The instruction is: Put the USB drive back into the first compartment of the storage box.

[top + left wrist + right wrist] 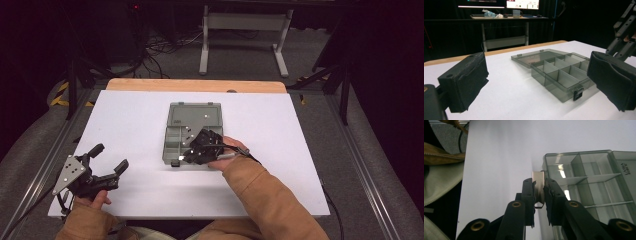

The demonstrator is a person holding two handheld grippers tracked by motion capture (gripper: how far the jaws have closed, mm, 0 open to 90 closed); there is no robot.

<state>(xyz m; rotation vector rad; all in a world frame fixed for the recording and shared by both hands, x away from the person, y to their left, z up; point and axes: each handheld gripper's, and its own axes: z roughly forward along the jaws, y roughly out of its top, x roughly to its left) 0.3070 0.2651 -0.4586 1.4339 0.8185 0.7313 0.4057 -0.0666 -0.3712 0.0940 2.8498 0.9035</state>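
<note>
My right gripper (539, 192) pinches a small metal clip (538, 185) flat between its pads, just above the box's (171, 131) near corner. It looks light, stiff and slick, so I grip its broad faces. My left gripper (108, 159) rests spread, well apart.

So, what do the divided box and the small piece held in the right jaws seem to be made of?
The divided box looks like smoky translucent plastic, glossy: the dividers and the table show through its walls, and lamps reflect on it. The small piece in the right gripper looks like metal, perhaps brushed steel: pale, with a dull sheen and thin edges. I cannot be certain.
</note>
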